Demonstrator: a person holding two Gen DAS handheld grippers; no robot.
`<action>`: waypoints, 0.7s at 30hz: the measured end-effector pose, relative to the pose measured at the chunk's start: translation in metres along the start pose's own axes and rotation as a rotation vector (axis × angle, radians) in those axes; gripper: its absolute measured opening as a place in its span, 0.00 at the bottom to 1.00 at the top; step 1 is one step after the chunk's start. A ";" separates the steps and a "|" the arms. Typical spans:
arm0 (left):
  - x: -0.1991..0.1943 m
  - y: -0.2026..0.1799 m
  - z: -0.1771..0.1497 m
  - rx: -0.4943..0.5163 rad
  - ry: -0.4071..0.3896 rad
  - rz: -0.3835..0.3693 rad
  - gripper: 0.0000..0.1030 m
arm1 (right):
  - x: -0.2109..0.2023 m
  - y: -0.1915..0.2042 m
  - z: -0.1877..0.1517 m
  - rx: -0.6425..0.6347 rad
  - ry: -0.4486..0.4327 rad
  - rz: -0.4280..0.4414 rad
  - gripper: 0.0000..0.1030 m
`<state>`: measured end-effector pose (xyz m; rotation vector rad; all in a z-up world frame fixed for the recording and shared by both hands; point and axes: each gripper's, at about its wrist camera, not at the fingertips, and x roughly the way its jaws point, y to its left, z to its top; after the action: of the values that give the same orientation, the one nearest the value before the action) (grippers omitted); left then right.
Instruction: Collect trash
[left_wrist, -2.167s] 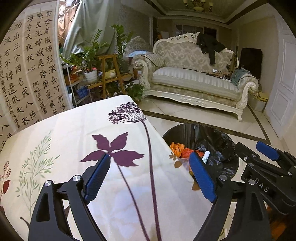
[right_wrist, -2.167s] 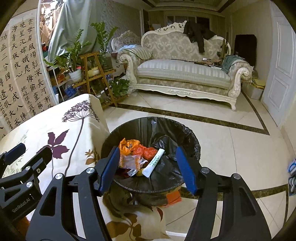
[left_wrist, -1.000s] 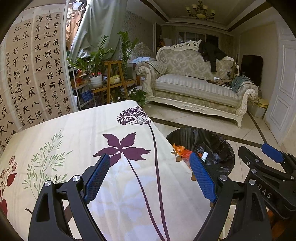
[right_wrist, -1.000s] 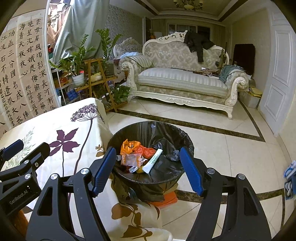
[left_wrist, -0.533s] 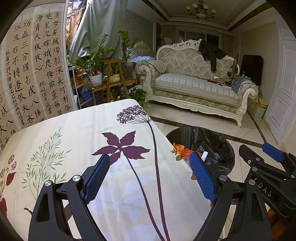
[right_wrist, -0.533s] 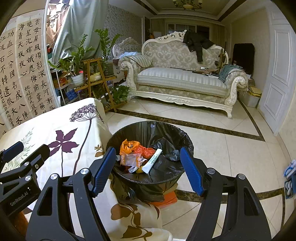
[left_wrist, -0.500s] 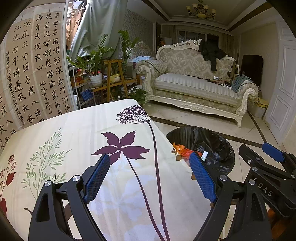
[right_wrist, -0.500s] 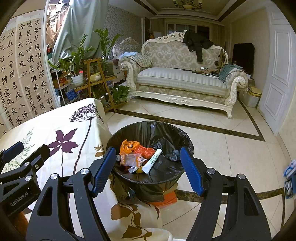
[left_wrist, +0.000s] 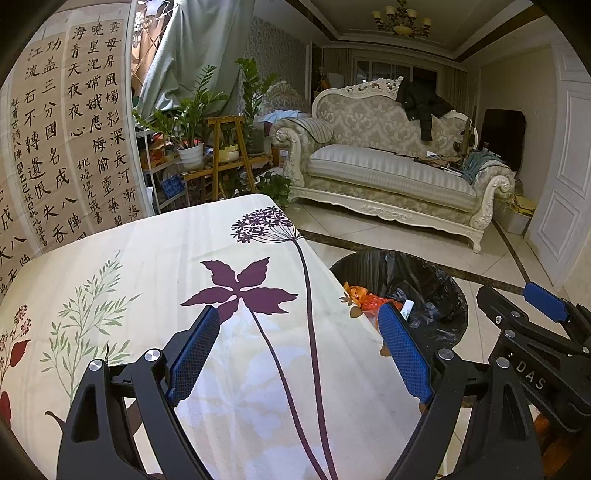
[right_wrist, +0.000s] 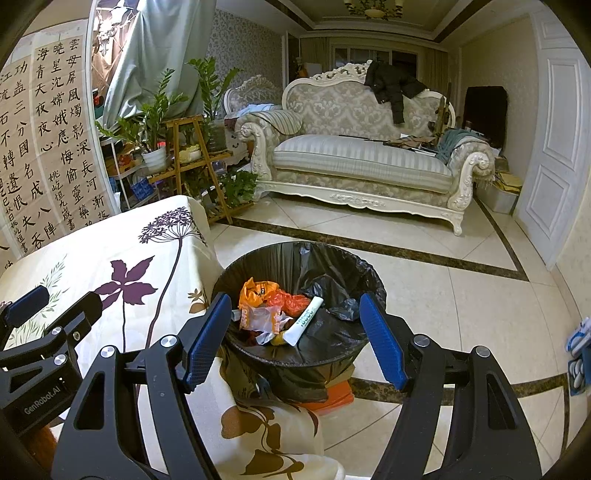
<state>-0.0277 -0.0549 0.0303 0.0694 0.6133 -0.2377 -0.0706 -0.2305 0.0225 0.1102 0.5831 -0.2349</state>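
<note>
- Left tool (left_wrist: 299, 354): jaws wide apart, nothing between them; hovering above the tabletop (left_wrist: 147, 280), aimed down at the flowered cloth.
- Right tool (right_wrist: 295, 338): jaws apart, empty; hanging over the near rim of the bin (right_wrist: 295, 254).
- Bin: black-lined, on the floor just beside the tabletop's corner.
- Trash, inside the bin: orange wrapper (right_wrist: 255, 291), clear bag (right_wrist: 260, 317), white tube (right_wrist: 306, 319) leaning on the crumpled liner. None visible on the tabletop in either view.
- Risk, judged: tube lying near the top of the heap and close to the near rim; a nudge from the right tool likely to roll or tip it.
- Risk, judged: liner loose and bunched; a jaw lowered into it could snag the plastic and drag the bin.
- Risk, judged: cloth draped off the tabletop beside the bin; a pad catching it could pull the cloth.
- Shown only by the right wrist view: whole bin opening, the tube's full length, an orange thing (right_wrist: 332, 397) under the bin, draped cloth corner.
- Shown only by the left wrist view: broad cloth surface under the left tool, red leaf print at the far left edge; bin half hidden behind the tabletop edge.
</note>
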 end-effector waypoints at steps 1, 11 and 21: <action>0.000 0.000 0.000 0.000 0.000 0.000 0.82 | 0.000 0.000 0.000 -0.001 0.000 0.000 0.68; 0.000 0.001 0.001 0.000 0.000 0.000 0.82 | 0.001 -0.001 0.000 0.000 0.001 0.000 0.68; 0.000 0.001 0.001 -0.001 0.002 0.000 0.82 | 0.001 -0.001 0.000 0.000 0.003 0.001 0.68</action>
<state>-0.0266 -0.0537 0.0306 0.0690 0.6153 -0.2371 -0.0704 -0.2317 0.0219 0.1110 0.5860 -0.2342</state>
